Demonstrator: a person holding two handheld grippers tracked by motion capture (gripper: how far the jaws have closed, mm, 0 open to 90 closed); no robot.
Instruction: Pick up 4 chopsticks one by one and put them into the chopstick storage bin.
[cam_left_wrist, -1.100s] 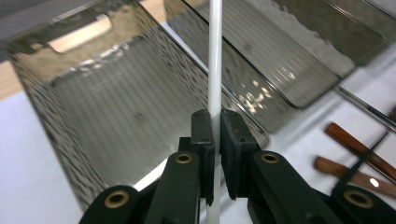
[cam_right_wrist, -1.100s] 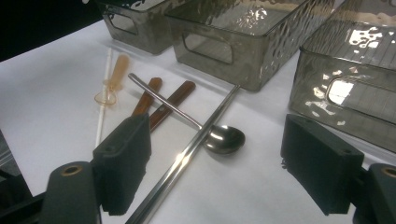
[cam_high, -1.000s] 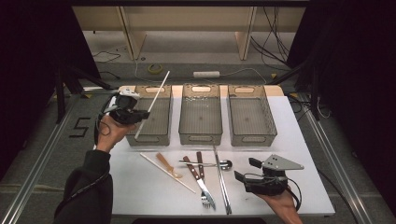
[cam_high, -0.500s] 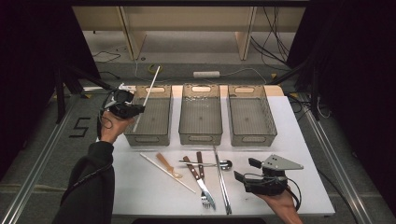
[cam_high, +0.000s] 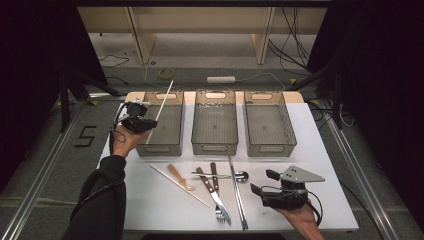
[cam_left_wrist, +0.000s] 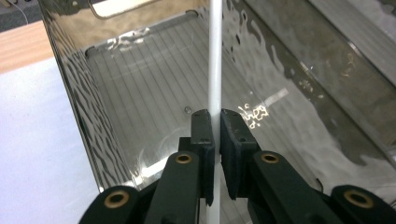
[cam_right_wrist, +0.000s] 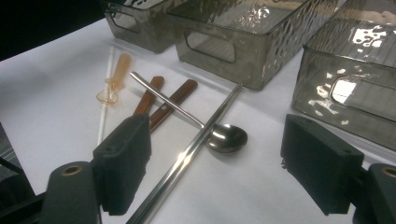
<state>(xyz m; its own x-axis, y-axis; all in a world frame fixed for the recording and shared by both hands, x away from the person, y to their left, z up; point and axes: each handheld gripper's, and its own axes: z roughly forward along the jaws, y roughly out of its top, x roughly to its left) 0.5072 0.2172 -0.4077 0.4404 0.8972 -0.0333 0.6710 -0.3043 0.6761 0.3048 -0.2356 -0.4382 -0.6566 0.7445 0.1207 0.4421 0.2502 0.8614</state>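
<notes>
My left gripper (cam_high: 141, 124) is shut on a thin white chopstick (cam_high: 163, 101), which slants up and to the right over the left grey bin (cam_high: 159, 149). In the left gripper view the jaws pinch the white chopstick (cam_left_wrist: 215, 60) above the bin floor (cam_left_wrist: 140, 88). At the front right of the table my right gripper (cam_high: 262, 181) rests in the hand, open, with nothing between its pads. In the right gripper view its jaws stand wide apart (cam_right_wrist: 222, 163) just short of a metal spoon (cam_right_wrist: 224, 137).
Middle bin (cam_high: 215, 127) and right bin (cam_high: 270, 127) stand beside the left one. In front lie a second white chopstick (cam_high: 180, 185), a tan plastic spoon (cam_high: 177, 176), a metal spoon (cam_high: 220, 175), a wooden-handled fork and knife (cam_high: 212, 187) and metal chopsticks (cam_high: 237, 192).
My left hand has sunk a little with the white chopstick, whose upper end has swung slightly left over the left bin. The right hand has kept still.
</notes>
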